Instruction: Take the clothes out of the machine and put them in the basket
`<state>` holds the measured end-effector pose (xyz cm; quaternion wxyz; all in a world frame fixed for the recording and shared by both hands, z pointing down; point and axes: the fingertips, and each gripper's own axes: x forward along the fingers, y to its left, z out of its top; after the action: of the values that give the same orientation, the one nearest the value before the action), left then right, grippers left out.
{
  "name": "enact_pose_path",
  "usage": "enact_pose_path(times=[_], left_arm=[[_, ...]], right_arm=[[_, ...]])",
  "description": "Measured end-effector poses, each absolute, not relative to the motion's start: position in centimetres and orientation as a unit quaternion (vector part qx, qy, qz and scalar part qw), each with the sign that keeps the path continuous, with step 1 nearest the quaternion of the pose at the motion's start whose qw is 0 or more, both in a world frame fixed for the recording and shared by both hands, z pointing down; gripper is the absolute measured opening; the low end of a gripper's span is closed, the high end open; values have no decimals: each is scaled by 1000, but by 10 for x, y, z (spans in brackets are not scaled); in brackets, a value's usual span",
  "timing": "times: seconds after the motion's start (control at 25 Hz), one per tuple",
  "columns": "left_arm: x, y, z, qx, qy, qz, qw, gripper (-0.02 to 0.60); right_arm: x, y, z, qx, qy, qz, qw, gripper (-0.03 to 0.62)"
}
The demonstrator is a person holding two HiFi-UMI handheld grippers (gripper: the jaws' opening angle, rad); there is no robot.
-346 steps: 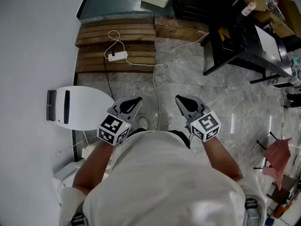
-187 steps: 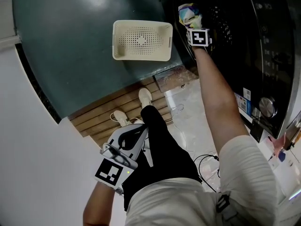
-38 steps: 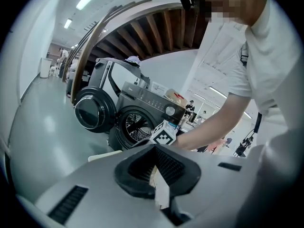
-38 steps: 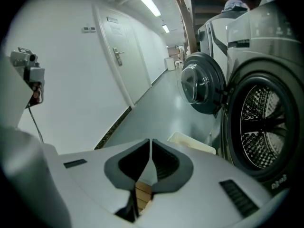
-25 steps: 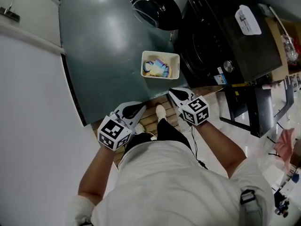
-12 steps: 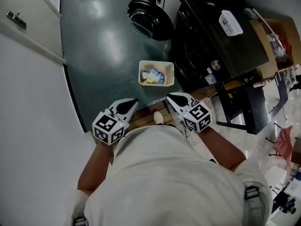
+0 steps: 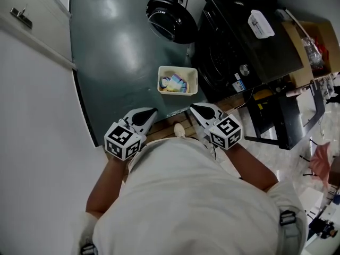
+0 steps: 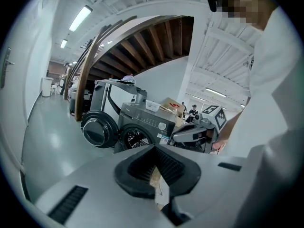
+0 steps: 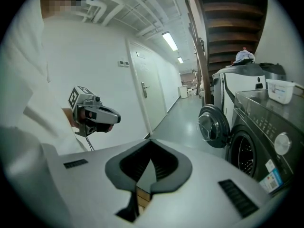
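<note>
In the head view the cream basket (image 7: 178, 69) stands on the dark green floor beside the black washing machine (image 7: 234, 49), with colourful clothes (image 7: 175, 83) lying in it. The machine's round door (image 7: 171, 19) hangs open. My left gripper (image 7: 147, 114) and right gripper (image 7: 198, 109) are held close to my chest, well short of the basket, both shut and empty. The left gripper view shows its jaws (image 8: 154, 148) closed, with the machine (image 8: 142, 129) and the right gripper (image 8: 192, 133) beyond. The right gripper's jaws (image 9: 151, 142) are closed too, and the left gripper (image 9: 97, 114) shows at the left.
Wooden boards (image 7: 166, 133) and my shoe (image 7: 179, 130) lie just below the grippers. A white wall with a door handle (image 7: 19, 13) runs along the left. A white tub (image 7: 262, 24) sits on the machine; a black frame (image 7: 276, 126) and a cardboard box (image 7: 313, 39) stand at the right.
Both grippers have risen and drawn in toward my chest over the last second. Earlier the right gripper held a colourful garment at the machine; the clothes now lie in the basket.
</note>
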<state>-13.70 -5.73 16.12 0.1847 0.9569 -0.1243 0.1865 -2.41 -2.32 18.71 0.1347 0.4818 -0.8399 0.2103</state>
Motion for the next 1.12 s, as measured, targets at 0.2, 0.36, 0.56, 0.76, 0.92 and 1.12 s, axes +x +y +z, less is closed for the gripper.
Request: enact_pose_path(times=[0.2,0.36,0.56,0.76,0.92,1.12], left_arm=[[-145,-54,163,955,-122,187,193,-3],[-149,-49,165,955,-123,187,193,-3],[-158,-45,169,955,-124,191,191,-3],[-165,-40,174,954,-125,194,193,-3],[-173,-36,175,954,-124,195,193,-3],[-182,-34,179,953,-125,196,196,-3]], right_arm=[[-40,-23,182,471,-847,204,137,8],[-48,-20,179,463,-853,198,140,5],[-54,-14,180,463,-853,199,137,5],[-59,-10,182,466,-851,202,133,5],[-69,-7,183,466,-851,200,134,5],[-77,-3,184,466,-851,200,136,5]])
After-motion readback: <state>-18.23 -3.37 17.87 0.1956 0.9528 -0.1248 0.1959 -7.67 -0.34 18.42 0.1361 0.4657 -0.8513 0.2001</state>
